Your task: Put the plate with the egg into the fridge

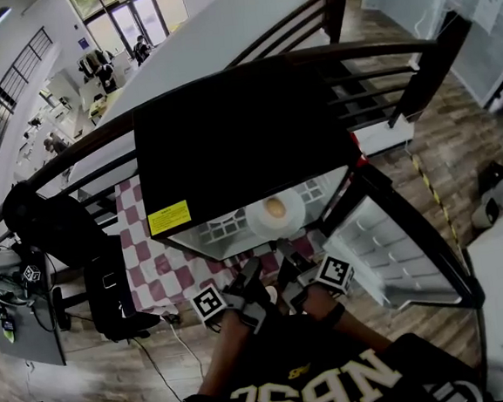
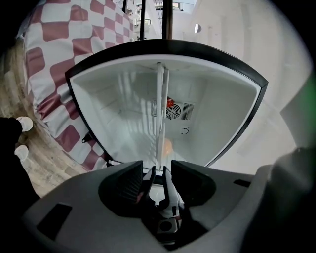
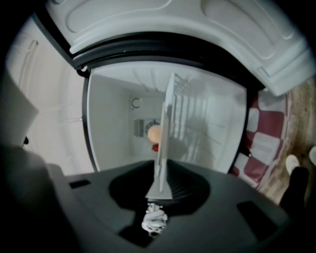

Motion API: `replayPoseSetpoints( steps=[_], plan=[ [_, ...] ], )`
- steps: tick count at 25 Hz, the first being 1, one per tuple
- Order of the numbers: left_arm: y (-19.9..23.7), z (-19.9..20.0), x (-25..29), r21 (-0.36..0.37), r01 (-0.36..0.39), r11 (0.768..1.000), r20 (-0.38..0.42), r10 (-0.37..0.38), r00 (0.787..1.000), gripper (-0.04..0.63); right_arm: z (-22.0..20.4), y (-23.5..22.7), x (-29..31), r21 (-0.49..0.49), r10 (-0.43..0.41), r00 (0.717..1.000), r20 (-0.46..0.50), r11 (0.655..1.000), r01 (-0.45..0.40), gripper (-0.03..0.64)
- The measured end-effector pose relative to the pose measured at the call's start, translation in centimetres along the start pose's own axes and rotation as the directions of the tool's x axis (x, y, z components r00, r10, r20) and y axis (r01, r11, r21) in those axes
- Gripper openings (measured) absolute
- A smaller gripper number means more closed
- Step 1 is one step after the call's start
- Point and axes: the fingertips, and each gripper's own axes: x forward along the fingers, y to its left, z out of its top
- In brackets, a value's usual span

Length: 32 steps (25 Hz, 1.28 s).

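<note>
Jaws of left gripper (image 2: 158, 187) and right gripper (image 3: 161, 184) pinch plate (image 1: 281, 220) with egg (image 1: 275, 208) at open fridge (image 1: 238, 144) by checkered cloth (image 1: 163, 272).

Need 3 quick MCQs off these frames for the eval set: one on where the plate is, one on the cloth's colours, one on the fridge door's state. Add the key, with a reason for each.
1. Where is the plate with the egg?
A. on the floor
B. at the open front of the fridge
C. on top of the fridge

2. What does the cloth under the fridge look like?
A. plain blue
B. green stripes
C. red-and-white checks

3. The fridge's door is:
A. open
B. shut
C. taken off

Key:
1 B: the head view shows the plate at the mouth of the white interior.
2 C: the checks show in the head view and in both gripper views.
3 A: the door stands swung out at the right of the head view, and the inside is in plain sight.
</note>
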Motion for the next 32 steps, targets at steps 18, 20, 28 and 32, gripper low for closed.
replayPoseSetpoints(
  steps=[18, 20, 28, 32],
  plan=[
    [-0.7, -0.1, 1.9, -0.019, 0.023, 1.000, -0.057, -0.024, 0.998, 0.192, 2.5, 0.4, 1.2, 0.010, 0.003, 0.998, 0.062, 1.000, -0.003, 0.035],
    [-0.7, 0.0, 2.1, -0.024, 0.023, 0.999, -0.058, -0.024, 0.998, 0.192, 2.9, 0.2, 1.5, 0.014, 0.009, 0.997, 0.072, 1.000, -0.010, 0.035],
    [-1.3, 0.9, 2.9, -0.015, 0.035, 0.999, -0.069, -0.036, 0.997, 0.192, 4.3, 0.1, 2.7, 0.001, -0.011, 0.996, 0.090, 1.000, 0.011, 0.035],
    [-1.5, 1.2, 3.2, -0.010, 0.047, 0.999, -0.082, -0.048, 0.995, 0.192, 4.7, 0.1, 3.4, 0.010, -0.021, 0.995, 0.093, 1.000, 0.020, 0.035]
  ],
)
